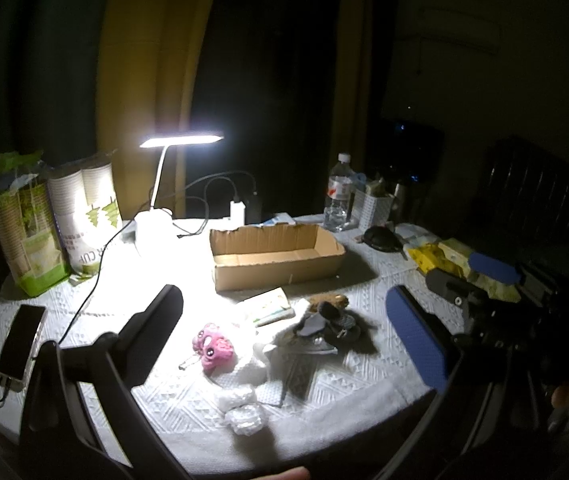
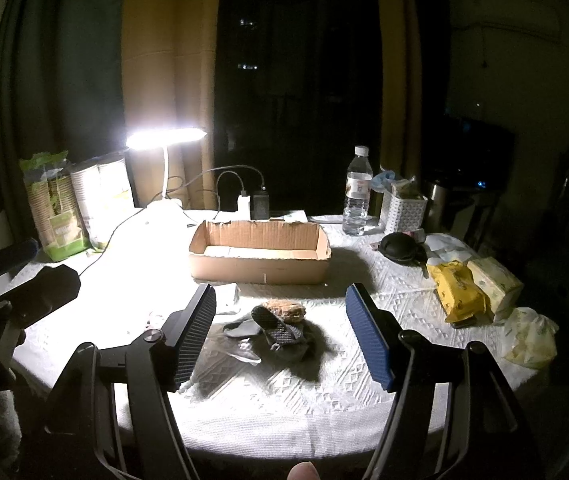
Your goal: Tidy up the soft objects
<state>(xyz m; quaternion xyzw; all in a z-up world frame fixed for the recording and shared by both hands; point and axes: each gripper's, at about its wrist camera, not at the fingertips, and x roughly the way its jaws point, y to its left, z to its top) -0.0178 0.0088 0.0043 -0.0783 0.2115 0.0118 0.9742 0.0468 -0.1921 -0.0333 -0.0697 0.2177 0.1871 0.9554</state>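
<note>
Both pairs of jaws stand wide apart with nothing between them. We hold the left gripper [image 1: 284, 332] and the right gripper [image 2: 280, 334] above the near side of the white textured tablecloth [image 2: 284, 400], short of the open brown cardboard box [image 2: 260, 256], which looks empty from here. In front of that box lies a heap of small soft things: a pink knitted toy with dark eyes [image 1: 214, 346], a white crocheted piece [image 1: 244, 408] nearer to us, a dark grey knitted bundle [image 2: 276, 330] and a brown fuzzy lump [image 2: 284, 310] closest to the box. Left of the box a lit white desk lamp [image 1: 180, 141] glares. Right of the box sits a yellow wipes packet [image 2: 460, 296].
</note>
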